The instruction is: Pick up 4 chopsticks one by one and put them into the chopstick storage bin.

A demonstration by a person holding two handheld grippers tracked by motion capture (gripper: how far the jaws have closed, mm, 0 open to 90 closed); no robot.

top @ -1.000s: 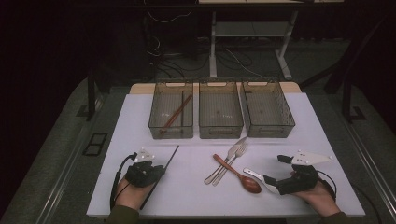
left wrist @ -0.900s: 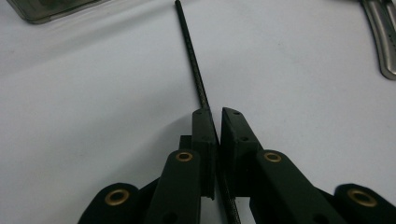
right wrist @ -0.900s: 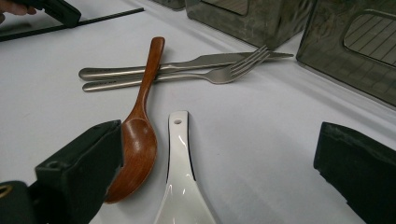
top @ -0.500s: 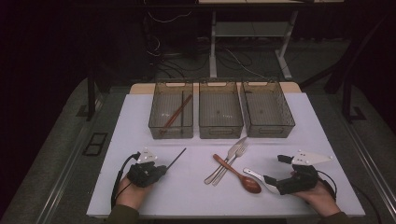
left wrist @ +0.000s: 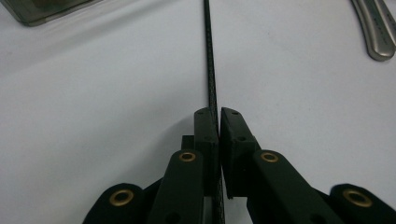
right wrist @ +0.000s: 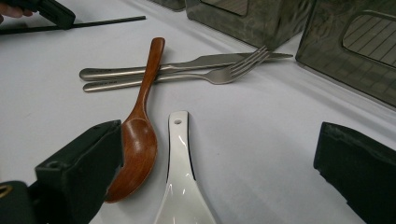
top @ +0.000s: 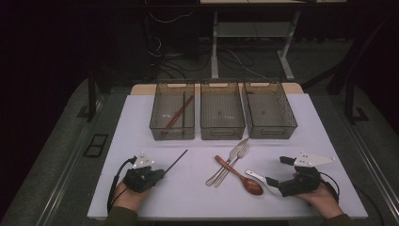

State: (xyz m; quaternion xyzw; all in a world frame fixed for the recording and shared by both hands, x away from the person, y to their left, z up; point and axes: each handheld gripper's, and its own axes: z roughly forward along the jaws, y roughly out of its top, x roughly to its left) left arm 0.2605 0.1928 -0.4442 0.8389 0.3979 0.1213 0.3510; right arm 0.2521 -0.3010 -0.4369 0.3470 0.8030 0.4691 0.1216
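Observation:
My left gripper (top: 159,172) is shut on the near end of a thin black chopstick (top: 177,160), which points away toward the bins. In the left gripper view the chopstick (left wrist: 210,60) runs straight out from between the pressed pads of the left gripper (left wrist: 218,114). At the front right my right gripper (top: 277,171) is open. In its own view the handle of a white ceramic spoon (right wrist: 180,163) lies on the table between the wide jaws of the right gripper (right wrist: 219,135), untouched. A wooden spoon (right wrist: 140,130) lies beside the left jaw.
A metal fork (right wrist: 219,74) and knife (right wrist: 187,62) lie side by side mid-table, under the wooden spoon (top: 240,176) handle. Three clear bins stand in a row at the back: left (top: 155,115), middle (top: 222,129), right (top: 289,115). The left one holds a brown chopstick (top: 178,114).
The black chopstick's far tip has swung to the right in the left gripper, which shifted slightly. The right gripper has stayed where it was.

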